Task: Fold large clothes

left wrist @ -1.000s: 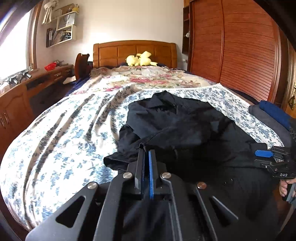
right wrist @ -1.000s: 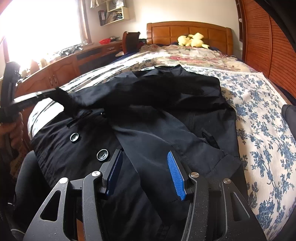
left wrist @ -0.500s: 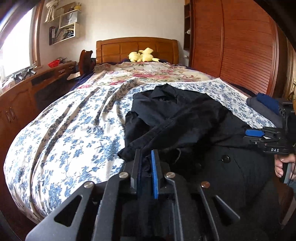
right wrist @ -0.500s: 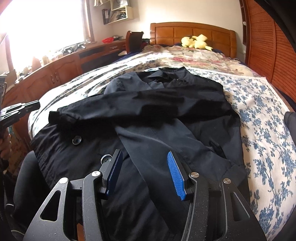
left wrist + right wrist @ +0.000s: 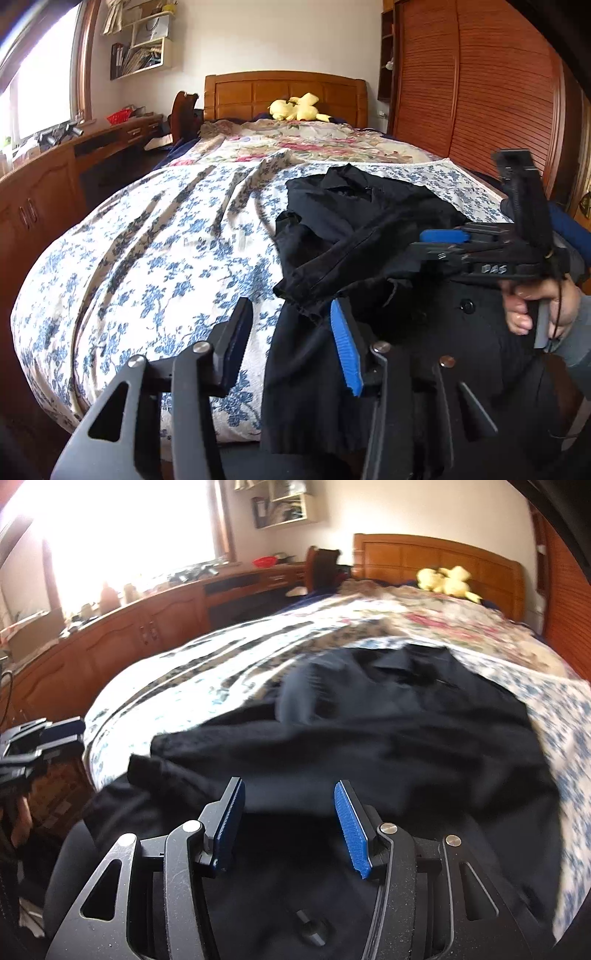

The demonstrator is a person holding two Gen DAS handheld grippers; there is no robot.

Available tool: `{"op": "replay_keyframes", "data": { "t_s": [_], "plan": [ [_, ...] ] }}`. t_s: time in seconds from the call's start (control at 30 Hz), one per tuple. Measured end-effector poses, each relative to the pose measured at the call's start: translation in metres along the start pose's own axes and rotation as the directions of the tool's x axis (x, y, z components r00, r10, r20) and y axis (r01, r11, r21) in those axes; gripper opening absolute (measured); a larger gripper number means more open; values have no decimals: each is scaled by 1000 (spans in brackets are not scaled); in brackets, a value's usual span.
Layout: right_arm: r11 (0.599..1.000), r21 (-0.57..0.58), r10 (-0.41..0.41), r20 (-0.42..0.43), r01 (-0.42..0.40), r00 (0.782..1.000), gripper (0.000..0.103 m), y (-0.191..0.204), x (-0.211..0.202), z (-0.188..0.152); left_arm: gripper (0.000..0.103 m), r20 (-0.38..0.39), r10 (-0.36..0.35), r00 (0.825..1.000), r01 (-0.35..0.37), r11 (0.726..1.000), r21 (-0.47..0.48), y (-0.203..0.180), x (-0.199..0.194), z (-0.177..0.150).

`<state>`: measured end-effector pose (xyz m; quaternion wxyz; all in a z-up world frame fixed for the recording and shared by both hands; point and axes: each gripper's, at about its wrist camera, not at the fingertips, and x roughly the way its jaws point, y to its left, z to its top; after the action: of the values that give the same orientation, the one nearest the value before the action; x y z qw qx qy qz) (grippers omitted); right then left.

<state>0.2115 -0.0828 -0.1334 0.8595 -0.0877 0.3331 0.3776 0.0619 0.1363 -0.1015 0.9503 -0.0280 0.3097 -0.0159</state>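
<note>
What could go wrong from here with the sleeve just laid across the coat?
1. The left gripper jaws are opening right at the folded sleeve cuff; pulling back could snag it and undo the fold.
2. The black coat hem drapes over the bed edge, so its weight may drag it down.
3. The right gripper is open and empty, with nothing pinning the cloth.

Home bedroom. Bed (image 5: 155, 258) with blue floral cover and wooden headboard (image 5: 284, 92), yellow plush toy (image 5: 295, 107) by it, slatted wooden wardrobe (image 5: 480, 92), wall shelf (image 5: 144, 48), window (image 5: 122, 528) above long wooden cabinets (image 5: 147, 627).
</note>
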Motion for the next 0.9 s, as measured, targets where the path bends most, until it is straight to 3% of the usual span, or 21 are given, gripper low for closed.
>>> {"op": "replay_keyframes", "data": {
  "t_s": [0.27, 0.5, 0.73, 0.9],
  "plan": [
    [990, -50, 127, -129, -134, 983, 51, 51, 48, -6, 48, -7, 20, 1000, -20, 1000, -22, 14, 0, -8],
    [988, -66, 127, -160, -139, 979, 52, 58, 50, -30, 48, -2, 33, 999, -33, 999, -33, 16, 1, -9],
    [993, -32, 108, -107, -112, 988, 52, 39, 5, -30, 48, 4, 21, 1000, -21, 999, -32, 10, 2, -10],
    [1000, -20, 12, -69, -13, 998, 52, 11, -40, -49, 48, -2, 5, 1000, -5, 1000, -27, 3, 9, -10]
  ]
}}
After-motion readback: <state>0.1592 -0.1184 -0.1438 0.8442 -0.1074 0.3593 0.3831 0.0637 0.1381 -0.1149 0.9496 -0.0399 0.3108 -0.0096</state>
